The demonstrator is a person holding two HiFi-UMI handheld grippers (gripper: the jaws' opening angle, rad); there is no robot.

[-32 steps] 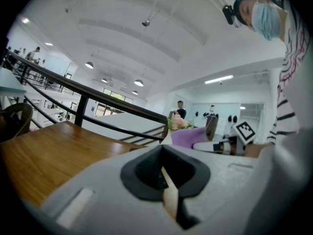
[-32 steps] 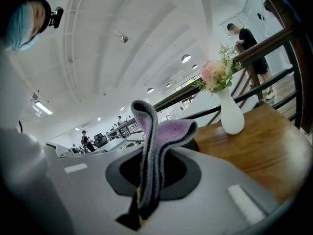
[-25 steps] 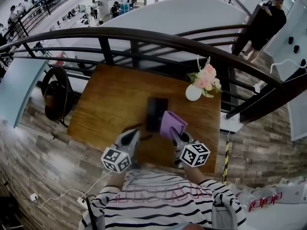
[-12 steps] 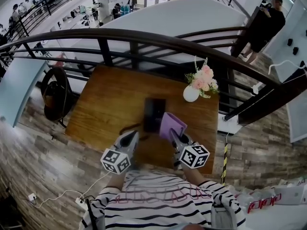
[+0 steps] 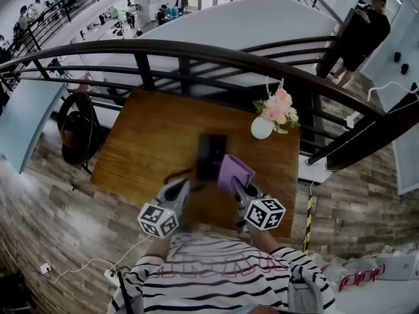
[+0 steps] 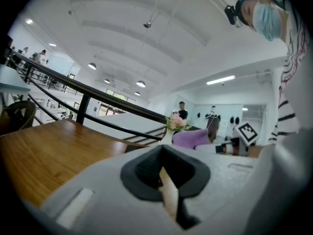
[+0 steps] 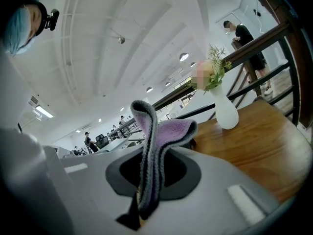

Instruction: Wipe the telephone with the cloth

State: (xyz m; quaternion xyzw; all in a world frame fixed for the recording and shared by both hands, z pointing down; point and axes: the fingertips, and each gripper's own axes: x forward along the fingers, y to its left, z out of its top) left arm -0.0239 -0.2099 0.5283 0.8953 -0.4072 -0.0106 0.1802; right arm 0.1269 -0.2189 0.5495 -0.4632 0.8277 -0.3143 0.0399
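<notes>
A black telephone (image 5: 211,156) lies flat in the middle of the wooden table (image 5: 150,142). To its right a purple cloth (image 5: 236,170) stands up, its folded top leaning towards the telephone's near right corner. My right gripper (image 5: 237,184) is shut on the cloth (image 7: 161,131), which rises from between the jaws of that gripper (image 7: 148,182) and flops over to the right. My left gripper (image 5: 181,185) sits near the table's front edge, just left of the telephone's near end. Its jaws (image 6: 162,168) are shut with nothing between them.
A white vase of pink flowers (image 5: 270,118) stands at the table's far right corner. A dark curved railing (image 5: 216,54) runs behind the table. A black cable (image 5: 178,173) lies left of the telephone. A person (image 5: 363,28) stands far right beyond the railing.
</notes>
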